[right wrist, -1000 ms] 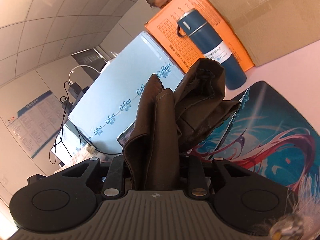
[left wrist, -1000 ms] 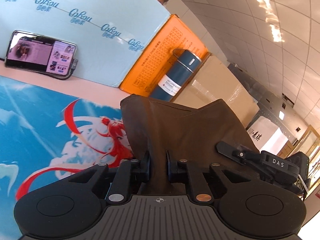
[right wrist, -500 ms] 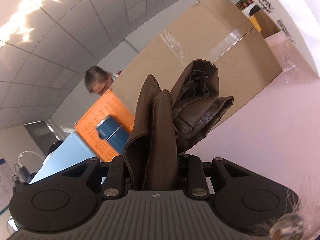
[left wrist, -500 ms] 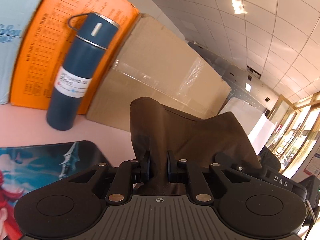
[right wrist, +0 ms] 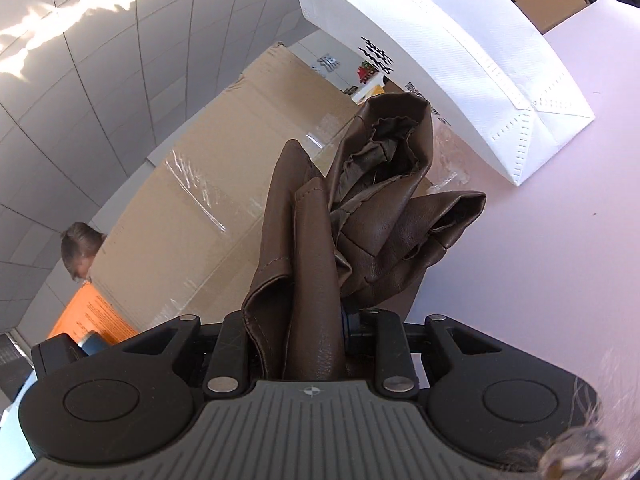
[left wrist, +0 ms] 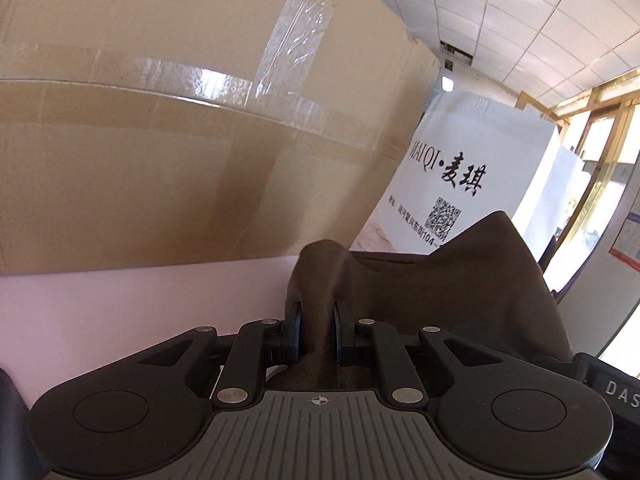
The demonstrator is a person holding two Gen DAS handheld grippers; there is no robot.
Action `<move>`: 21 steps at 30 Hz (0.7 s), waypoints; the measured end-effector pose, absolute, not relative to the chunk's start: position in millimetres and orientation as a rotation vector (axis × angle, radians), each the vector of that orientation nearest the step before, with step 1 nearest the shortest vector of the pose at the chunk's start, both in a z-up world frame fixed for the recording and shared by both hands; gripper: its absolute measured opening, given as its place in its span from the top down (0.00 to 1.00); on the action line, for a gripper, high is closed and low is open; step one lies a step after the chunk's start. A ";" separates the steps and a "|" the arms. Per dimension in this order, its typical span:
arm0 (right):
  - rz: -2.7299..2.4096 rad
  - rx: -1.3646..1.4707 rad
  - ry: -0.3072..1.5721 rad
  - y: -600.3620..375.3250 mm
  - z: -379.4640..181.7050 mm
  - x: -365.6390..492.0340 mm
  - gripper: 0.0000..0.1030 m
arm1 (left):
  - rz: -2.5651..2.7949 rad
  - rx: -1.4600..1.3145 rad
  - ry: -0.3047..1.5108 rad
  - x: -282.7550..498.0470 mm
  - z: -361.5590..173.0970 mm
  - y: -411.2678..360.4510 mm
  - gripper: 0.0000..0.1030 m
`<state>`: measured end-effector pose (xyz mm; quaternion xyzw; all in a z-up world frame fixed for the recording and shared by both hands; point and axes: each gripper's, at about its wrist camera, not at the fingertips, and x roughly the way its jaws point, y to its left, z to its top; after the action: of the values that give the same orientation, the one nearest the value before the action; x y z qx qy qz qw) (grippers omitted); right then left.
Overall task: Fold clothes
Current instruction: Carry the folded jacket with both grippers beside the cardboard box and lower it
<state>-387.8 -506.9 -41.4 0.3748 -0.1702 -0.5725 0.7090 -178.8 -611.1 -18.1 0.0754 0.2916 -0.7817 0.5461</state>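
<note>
A dark brown garment (left wrist: 436, 284), leather-like with stitched seams and a rumpled matte lining, is hanging bunched in the air above the pale pink table (left wrist: 140, 304). Its folds are rising upright in thick creased ridges (right wrist: 320, 240), one cuff-like opening gaping upward.

- The white bag (left wrist: 472, 168) carries black lettering "MAIQI·" followed by two large Chinese characters.
- Below that sits a QR code (left wrist: 442, 218), with a line of small Chinese print ending in "104" beside it.
- A black device (left wrist: 612, 388) at the right edge of the left wrist view shows the white letters "DAS".
- Print on the orange box (right wrist: 94, 320) is too small to read.
</note>
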 end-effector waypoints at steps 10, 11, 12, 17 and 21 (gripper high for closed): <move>-1.505 0.945 -0.244 -511.6 -57.3 -390.1 0.56 | -1.693 0.190 0.697 -156.0 -22.0 -597.5 0.24; -1.516 0.957 -0.241 -511.6 -58.7 -390.0 0.53 | -1.671 0.195 0.704 -153.6 -22.0 -593.0 0.17; -1.527 0.968 -0.238 -511.6 -60.1 -390.2 0.51 | -1.652 0.191 0.732 -149.6 -23.1 -588.5 0.17; -1.527 1.018 -0.239 -513.3 -67.2 -403.4 0.48 | -1.567 0.108 0.971 -126.3 -41.2 -569.8 0.18; -1.508 1.026 -0.229 -515.1 -61.7 -404.1 0.62 | -1.605 0.078 0.901 -132.3 -47.5 -566.8 0.62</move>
<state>-404.1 -515.1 -61.7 0.4437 -0.0990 -0.6522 0.6067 -132.3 -566.8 -47.5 0.0337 0.3893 -0.6938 0.6049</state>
